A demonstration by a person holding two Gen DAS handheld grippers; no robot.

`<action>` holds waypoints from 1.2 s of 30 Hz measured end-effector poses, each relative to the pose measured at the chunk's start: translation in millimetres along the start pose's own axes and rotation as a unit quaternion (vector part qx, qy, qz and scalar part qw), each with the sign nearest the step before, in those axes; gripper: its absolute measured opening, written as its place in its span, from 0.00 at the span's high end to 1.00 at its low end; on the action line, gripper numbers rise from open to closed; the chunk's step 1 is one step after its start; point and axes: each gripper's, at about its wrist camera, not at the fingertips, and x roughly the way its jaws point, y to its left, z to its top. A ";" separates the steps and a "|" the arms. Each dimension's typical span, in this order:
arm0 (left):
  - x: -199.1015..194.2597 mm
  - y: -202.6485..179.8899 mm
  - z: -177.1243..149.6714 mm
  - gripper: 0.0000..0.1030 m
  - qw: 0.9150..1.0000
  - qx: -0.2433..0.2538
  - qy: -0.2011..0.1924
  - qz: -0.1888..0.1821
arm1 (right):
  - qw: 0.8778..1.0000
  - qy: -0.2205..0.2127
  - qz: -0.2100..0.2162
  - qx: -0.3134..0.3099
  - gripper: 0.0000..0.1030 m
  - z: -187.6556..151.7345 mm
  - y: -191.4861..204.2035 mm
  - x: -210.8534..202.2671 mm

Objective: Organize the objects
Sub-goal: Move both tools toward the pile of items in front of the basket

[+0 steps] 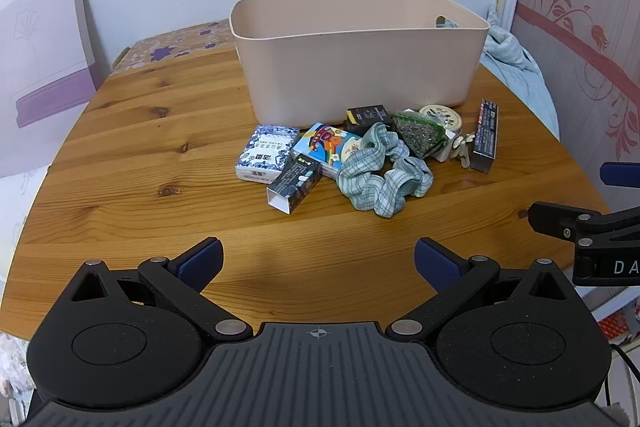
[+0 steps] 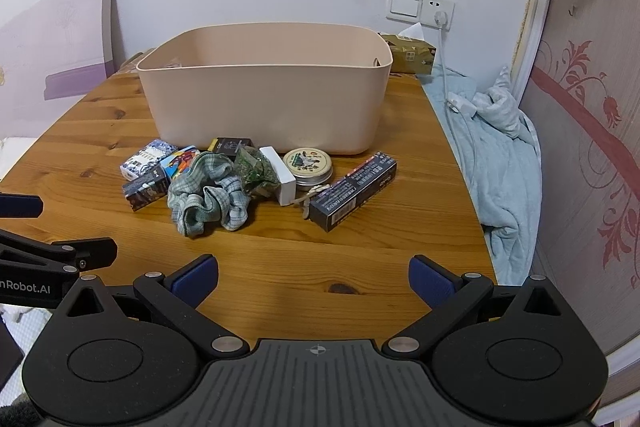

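A beige plastic bin [image 1: 360, 67] [image 2: 264, 99] stands at the back of the wooden table [image 1: 140, 147] [image 2: 360, 259]. In front of it lies a cluster: a blue-white box [image 1: 266, 153] [image 2: 148, 157], a colourful card box [image 1: 328, 147], a dark small box [image 1: 294, 183] [image 2: 145, 189], a checked scrunchie [image 1: 380, 175] [image 2: 208, 193], a green herb bag [image 1: 420, 137] [image 2: 256, 169], a round tin [image 1: 442, 117] [image 2: 308, 165] and a long dark box [image 1: 486, 135] [image 2: 354, 191]. My left gripper [image 1: 318, 259] and right gripper [image 2: 314, 277] hover open over the near table edge, both short of the cluster and holding nothing.
A light blue blanket [image 2: 504, 155] fills the gap right of the table, against a patterned wall. A tissue box [image 2: 408, 53] sits behind the bin below a wall socket [image 2: 420, 7]. A purple-white board [image 1: 40, 67] leans at the left. The right gripper's finger [image 1: 560, 223] shows at the left view's right edge.
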 end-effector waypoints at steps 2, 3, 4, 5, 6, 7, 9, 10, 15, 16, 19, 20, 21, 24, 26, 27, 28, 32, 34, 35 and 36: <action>0.1 -0.1 -0.1 0.00 1.000 0.000 0.000 0.000 | 1.000 -0.001 0.000 0.000 0.00 -0.2 0.2 -0.4; 0.0 -0.1 -0.2 0.00 1.000 -0.001 0.000 0.000 | 1.000 -0.001 0.000 -0.002 0.00 0.0 0.5 -0.4; 0.1 0.2 -0.2 0.00 1.000 -0.001 0.000 0.000 | 1.000 -0.001 -0.001 -0.002 0.00 0.3 0.8 -0.2; 0.2 0.1 -0.2 0.00 1.000 -0.001 0.000 0.000 | 1.000 0.000 -0.001 -0.002 0.00 0.2 1.2 0.1; 0.2 -0.2 -0.2 0.00 1.000 -0.001 0.000 0.000 | 1.000 0.000 -0.001 -0.002 0.00 0.2 1.2 0.1; 0.5 0.3 -0.4 0.00 1.000 -0.002 0.000 0.000 | 1.000 0.000 -0.001 -0.002 0.00 0.0 1.3 0.1; 1.1 1.1 0.0 0.00 1.000 -0.003 0.000 0.000 | 1.000 0.000 -0.001 -0.002 0.00 0.0 1.5 0.1; 1.3 1.3 0.0 0.00 1.000 -0.003 0.000 0.000 | 1.000 0.000 -0.001 -0.002 0.00 0.0 1.4 0.0; 1.3 2.0 0.3 0.00 1.000 -0.003 0.000 -0.001 | 1.000 0.001 -0.002 -0.001 0.00 0.2 1.4 0.5; 1.3 1.8 0.3 0.00 1.000 -0.003 0.000 -0.001 | 1.000 0.002 -0.001 -0.001 0.00 0.5 1.1 0.5; 1.5 2.4 0.7 0.00 1.000 -0.003 -0.001 -0.003 | 1.000 0.006 -0.001 0.002 0.00 0.6 0.2 1.9; 2.0 2.6 0.7 0.00 1.000 -0.004 0.000 -0.003 | 1.000 0.006 -0.001 0.003 0.00 0.6 0.0 2.2; 1.4 2.2 0.5 0.00 1.000 -0.004 0.000 -0.002 | 1.000 0.006 -0.002 0.003 0.00 0.8 -0.1 2.1; 1.4 2.1 0.5 0.00 1.000 -0.003 -0.001 -0.003 | 1.000 0.004 -0.003 0.005 0.00 1.6 -0.4 1.7; 1.4 2.0 0.5 0.00 1.000 -0.003 -0.001 -0.002 | 1.000 0.004 -0.004 0.006 0.00 1.0 -0.3 1.5; 1.4 2.0 0.5 0.00 1.000 -0.003 -0.001 -0.002 | 1.000 0.004 -0.004 0.006 0.00 1.2 -0.2 1.6; 1.4 2.0 0.4 0.00 1.000 -0.003 0.000 -0.002 | 1.000 0.004 -0.004 0.005 0.00 1.4 0.1 1.8; 1.6 3.0 1.0 0.00 1.000 -0.004 0.000 -0.003 | 1.000 0.003 -0.004 0.006 0.00 1.0 -0.1 1.6; 2.2 5.0 1.8 0.00 1.000 -0.008 -0.002 -0.003 | 1.000 0.003 -0.004 0.005 0.00 1.3 0.1 1.8; 2.7 6.9 2.5 0.00 1.000 -0.010 -0.002 -0.003 | 1.000 0.002 -0.005 0.005 0.00 1.5 0.4 1.8; 3.7 8.4 3.2 0.00 1.000 -0.010 -0.002 -0.003 | 1.000 0.002 -0.005 0.004 0.00 1.9 0.6 1.9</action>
